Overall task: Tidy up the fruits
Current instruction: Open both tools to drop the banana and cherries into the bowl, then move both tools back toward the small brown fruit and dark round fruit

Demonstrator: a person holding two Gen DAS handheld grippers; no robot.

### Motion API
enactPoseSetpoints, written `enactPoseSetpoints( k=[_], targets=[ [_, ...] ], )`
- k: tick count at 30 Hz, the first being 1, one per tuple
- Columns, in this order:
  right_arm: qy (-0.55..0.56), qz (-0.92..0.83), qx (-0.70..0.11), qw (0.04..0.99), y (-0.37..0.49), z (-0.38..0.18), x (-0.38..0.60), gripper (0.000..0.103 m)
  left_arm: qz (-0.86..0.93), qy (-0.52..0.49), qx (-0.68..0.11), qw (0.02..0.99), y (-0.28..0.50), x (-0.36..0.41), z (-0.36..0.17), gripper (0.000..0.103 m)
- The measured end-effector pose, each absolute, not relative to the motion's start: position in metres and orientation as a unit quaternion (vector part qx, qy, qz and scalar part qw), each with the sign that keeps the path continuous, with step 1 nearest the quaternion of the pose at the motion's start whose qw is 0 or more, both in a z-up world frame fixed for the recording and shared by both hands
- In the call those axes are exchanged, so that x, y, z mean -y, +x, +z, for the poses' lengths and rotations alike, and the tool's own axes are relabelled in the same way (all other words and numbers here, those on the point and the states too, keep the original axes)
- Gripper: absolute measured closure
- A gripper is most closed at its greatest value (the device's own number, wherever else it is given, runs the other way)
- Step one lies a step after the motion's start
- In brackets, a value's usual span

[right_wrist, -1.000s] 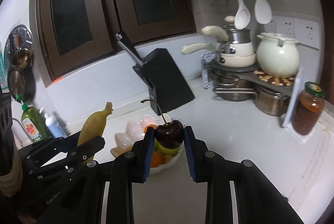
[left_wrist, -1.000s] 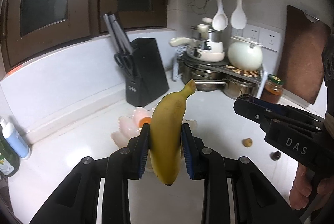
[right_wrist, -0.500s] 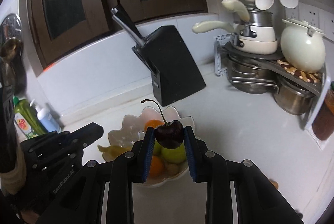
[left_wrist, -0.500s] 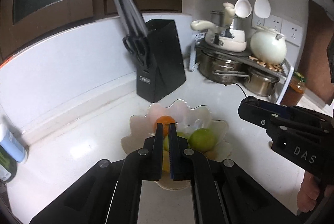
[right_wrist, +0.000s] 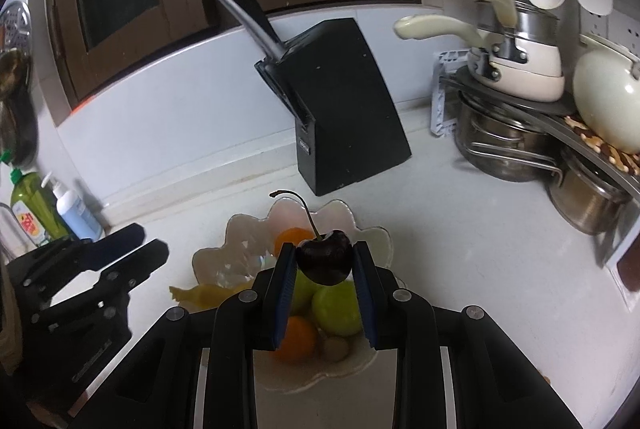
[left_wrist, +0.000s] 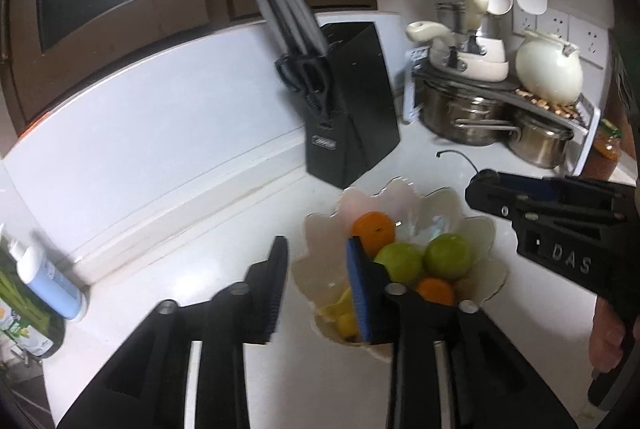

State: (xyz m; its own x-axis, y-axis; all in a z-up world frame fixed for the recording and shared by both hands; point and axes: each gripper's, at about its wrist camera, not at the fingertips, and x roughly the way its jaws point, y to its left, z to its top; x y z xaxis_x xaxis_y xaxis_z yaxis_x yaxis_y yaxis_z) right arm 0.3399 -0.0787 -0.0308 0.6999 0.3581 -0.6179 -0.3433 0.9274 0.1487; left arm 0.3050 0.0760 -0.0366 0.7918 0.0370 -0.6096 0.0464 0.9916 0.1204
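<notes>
A second ago the left gripper (left_wrist: 314, 283) clamps a long yellow banana upright above the counter; now the yellow banana (right_wrist: 204, 294) lies in the scalloped pearly white fruit bowl (right_wrist: 248, 233), its tip poking over the near-left rim; the left gripper's jaws have just been opening and stand a little apart with nothing between them, hanging just left of the bowl over the white countertop (left_wrist: 192, 241); so the banana counts as delivered, and that hand is free for another fruit.

The right gripper (right_wrist: 325, 283) is closed on a dark red cherry (right_wrist: 325, 263), its long stem curving up and to the left; compared with a second ago the bowl sits closer and more squarely beneath it, so the cherry hovers above the fruit pile, not yet let go.

In the bowl already: two green round fruits (left_wrist: 446, 256), one orange at the far side (left_wrist: 373, 232) and another nearer (left_wrist: 435, 290), plus a small pale brown round fruit (right_wrist: 335, 348) at the near edge; the black knife block (left_wrist: 352, 101) stands just beyond the bowl, clear of both tools.

By my reading the next step is simply releasing the cherry; it is small and round, so it may roll between the larger fruits or off the pile.
</notes>
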Motion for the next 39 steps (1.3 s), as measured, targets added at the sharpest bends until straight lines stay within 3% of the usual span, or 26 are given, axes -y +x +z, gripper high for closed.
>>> enactPoseSetpoints(
  k=[11, 12, 14, 19, 23, 39],
  targets=[
    [-0.009, 0.195, -0.342, 0.919, 0.359, -0.038, 0.060, 0.073, 0.040, 0.060, -0.332, 0.941, 0.296, -0.093, -0.041, 0.048],
    [-0.009, 0.192, -0.343, 0.919, 0.360, -0.039, 0.059, 0.070, 0.042, 0.060, -0.331, 0.941, 0.296, -0.094, -0.040, 0.046],
    [-0.008, 0.183, -0.345, 0.920, 0.359, -0.039, 0.061, 0.049, 0.048, 0.063, -0.328, 0.941, 0.294, -0.094, -0.039, 0.042],
    [-0.007, 0.163, -0.332, 0.929, 0.345, -0.033, 0.068, 0.048, 0.049, 0.070, -0.318, 0.944, 0.284, -0.091, -0.035, 0.036],
    [0.002, 0.147, -0.320, 0.936, 0.327, -0.026, 0.078, 0.041, 0.042, 0.069, -0.305, 0.949, 0.271, -0.086, -0.029, 0.033],
    [0.032, 0.056, -0.283, 0.957, 0.260, 0.001, 0.134, 0.029, -0.009, 0.070, -0.253, 0.965, 0.234, -0.042, -0.001, 0.006]
  ],
)
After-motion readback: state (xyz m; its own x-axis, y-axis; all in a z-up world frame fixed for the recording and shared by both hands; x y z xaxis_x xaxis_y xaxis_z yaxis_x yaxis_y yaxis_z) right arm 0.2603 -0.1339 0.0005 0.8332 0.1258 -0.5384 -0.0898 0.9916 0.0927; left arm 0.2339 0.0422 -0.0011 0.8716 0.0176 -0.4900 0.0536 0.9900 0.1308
